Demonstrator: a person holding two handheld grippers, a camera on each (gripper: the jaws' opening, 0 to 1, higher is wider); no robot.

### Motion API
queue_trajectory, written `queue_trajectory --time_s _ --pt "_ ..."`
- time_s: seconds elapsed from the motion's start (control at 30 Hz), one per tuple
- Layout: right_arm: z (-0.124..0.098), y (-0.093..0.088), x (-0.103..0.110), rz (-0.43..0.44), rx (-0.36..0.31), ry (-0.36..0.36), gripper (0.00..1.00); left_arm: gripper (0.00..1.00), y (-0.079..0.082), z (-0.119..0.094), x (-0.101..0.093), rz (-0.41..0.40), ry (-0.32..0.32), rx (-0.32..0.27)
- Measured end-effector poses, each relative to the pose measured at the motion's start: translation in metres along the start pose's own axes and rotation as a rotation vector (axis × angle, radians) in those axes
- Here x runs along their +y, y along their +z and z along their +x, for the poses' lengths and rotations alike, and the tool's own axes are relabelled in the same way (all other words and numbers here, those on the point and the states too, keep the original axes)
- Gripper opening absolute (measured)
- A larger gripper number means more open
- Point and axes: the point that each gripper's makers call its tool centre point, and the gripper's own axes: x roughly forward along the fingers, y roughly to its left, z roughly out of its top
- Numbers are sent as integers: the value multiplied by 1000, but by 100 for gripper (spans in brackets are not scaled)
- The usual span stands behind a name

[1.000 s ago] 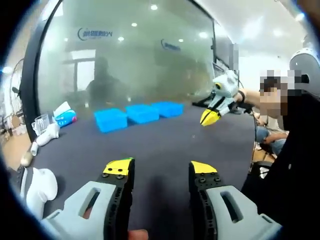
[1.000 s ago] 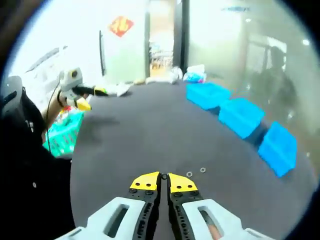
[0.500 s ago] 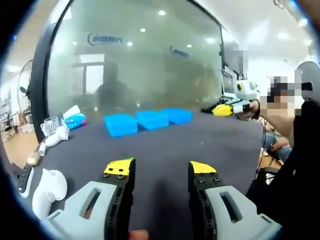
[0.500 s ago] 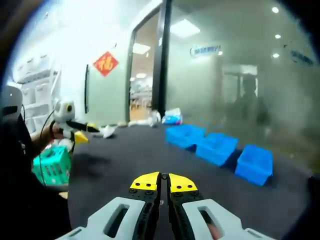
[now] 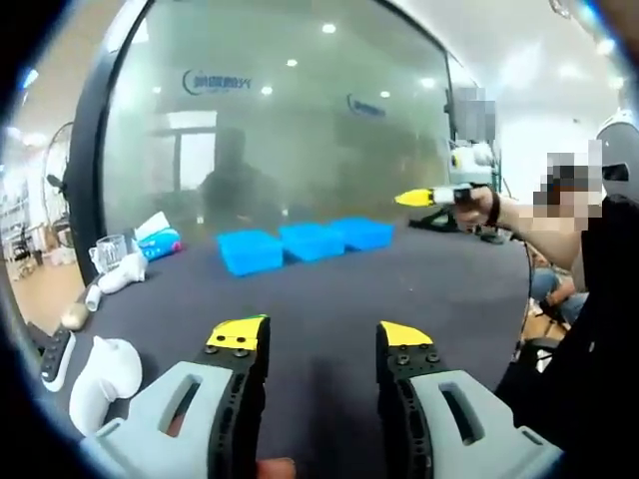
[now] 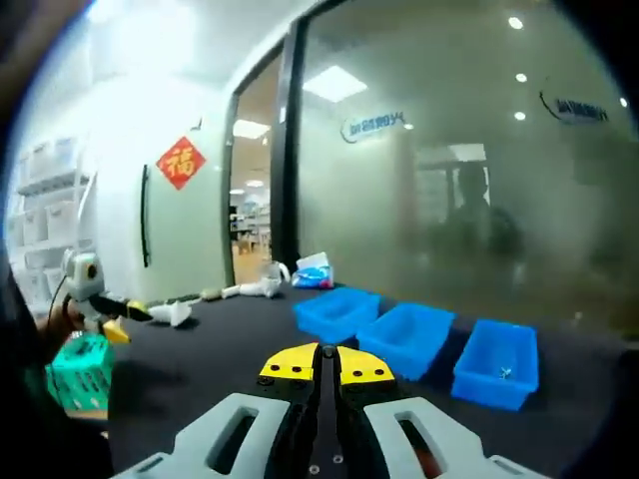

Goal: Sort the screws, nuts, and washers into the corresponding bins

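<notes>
Table (image 6: 230, 349) unchanged; right gripper (image 6: 326, 367) raised, jaws closed.

From my feed: logo with lettering (image 5: 218, 83) on frosted glass wall (image 5: 300, 140), high above my left jaws, characters too blurred to read. Second logo (image 5: 365, 105) further right on same glass, unreadable. Red diamond sign (image 6: 181, 162) on white wall, up left of my right jaws, one gold character, not legible. Glass logos (image 6: 374, 125) there also blurred.

bins (image 6: 404, 334) blue | table (image 5: 329, 289) dark grey | basket (image 6: 80, 371) green | gripper (image 5: 319, 334) tips yellow
</notes>
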Motion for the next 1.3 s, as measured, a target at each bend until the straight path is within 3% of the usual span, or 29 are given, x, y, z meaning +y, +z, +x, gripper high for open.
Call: queue_trajectory --time_s 0.07,0.3,0.6,0.77,1.17,1.23,1.3 --pt "12 0 -9 30 8 -27 3 41 -1 0 0 -4 -2 2" --pt "57 4 -41 5 48 -116 3 41 -2 -2 2 -1 3 5" --pt "114 4 -66 -15 104 -149 3 41 -4 -7 8 -6 27 6" --pt "142 3 -79 17 117 -178 3 41 -7 -6 10 -12 32 13" --pt "159 -18 -95 7 150 -239 3 41 -7 -7 12 -8 33 20" --pt "158 -20 -93 -19 153 -222 6 41 -7 -7 12 -9 32 19" --pt "157 -18 -90 -22 138 -210 19 41 -7 -6 11 -6 30 20"
